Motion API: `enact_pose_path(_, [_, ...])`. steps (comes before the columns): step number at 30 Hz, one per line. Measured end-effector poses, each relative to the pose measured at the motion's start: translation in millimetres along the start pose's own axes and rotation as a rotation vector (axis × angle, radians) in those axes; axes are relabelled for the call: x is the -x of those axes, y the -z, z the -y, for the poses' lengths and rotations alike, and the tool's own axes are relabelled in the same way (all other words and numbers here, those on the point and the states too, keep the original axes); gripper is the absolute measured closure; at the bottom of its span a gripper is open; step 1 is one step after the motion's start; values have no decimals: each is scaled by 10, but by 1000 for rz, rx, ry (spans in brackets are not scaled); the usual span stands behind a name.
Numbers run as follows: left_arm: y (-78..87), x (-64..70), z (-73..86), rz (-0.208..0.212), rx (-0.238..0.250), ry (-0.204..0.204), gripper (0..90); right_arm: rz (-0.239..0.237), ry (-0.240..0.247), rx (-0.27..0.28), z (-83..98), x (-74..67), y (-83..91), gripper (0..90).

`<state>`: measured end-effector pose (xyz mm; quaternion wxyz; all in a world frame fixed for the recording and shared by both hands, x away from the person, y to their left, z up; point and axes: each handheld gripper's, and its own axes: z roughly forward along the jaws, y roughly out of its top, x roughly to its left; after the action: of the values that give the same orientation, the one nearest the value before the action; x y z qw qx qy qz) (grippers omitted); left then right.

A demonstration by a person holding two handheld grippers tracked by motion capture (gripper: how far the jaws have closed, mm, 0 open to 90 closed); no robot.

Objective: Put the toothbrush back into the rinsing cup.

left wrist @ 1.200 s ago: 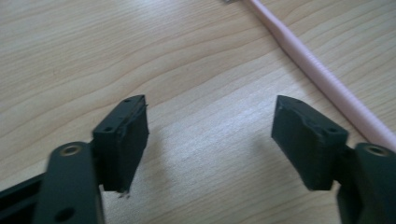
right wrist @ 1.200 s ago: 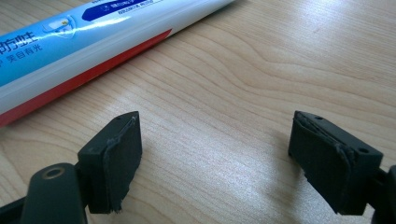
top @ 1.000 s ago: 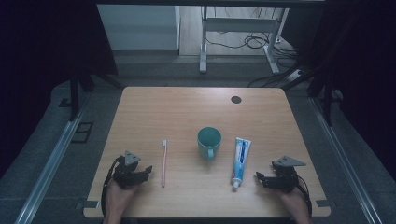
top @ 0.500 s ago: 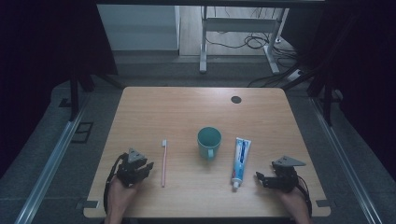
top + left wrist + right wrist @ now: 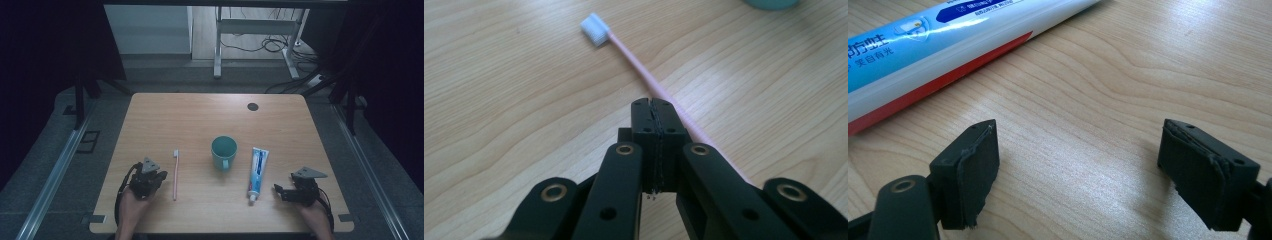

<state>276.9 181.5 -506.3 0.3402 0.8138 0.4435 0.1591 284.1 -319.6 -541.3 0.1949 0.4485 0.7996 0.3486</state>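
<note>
The left gripper (image 5: 150, 181) sat low over the near left part of the bench (image 5: 200, 115), its jaws pressed flat together with nothing between them; they had just been closing. In the left gripper view the shut tips (image 5: 658, 122) lay just beside the pink toothbrush (image 5: 644, 70), whose handle ran out from behind the right jaw and away up to the left, ending in the white bristle head well ahead of the tips. Whether the jaws touched the handle I could not tell. From above, the toothbrush (image 5: 175, 172) lay lengthwise just to the right of that gripper. The right gripper (image 5: 287, 192) rested at the near right, jaws spread wide and empty over bare wood. In the right gripper view the gap between the tips (image 5: 1098, 175) held only bench, and the toothpaste (image 5: 948, 45) lay ahead and left of the left jaw, near but apart from it. A teal mug (image 5: 224, 151) stood between toothbrush and toothpaste (image 5: 257, 172), beyond both pairs of jaws.
</note>
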Motion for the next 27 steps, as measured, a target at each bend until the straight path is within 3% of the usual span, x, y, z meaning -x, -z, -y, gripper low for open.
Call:
enact_pose_path(13, [-152,187,-97,73,-12,-34,896,-1,2,0,-1,1,-1,161])
enact_pose_path(27, [-256,258,-25,91,-64,-38,896,-3,2,-1,-1,1,-2,158])
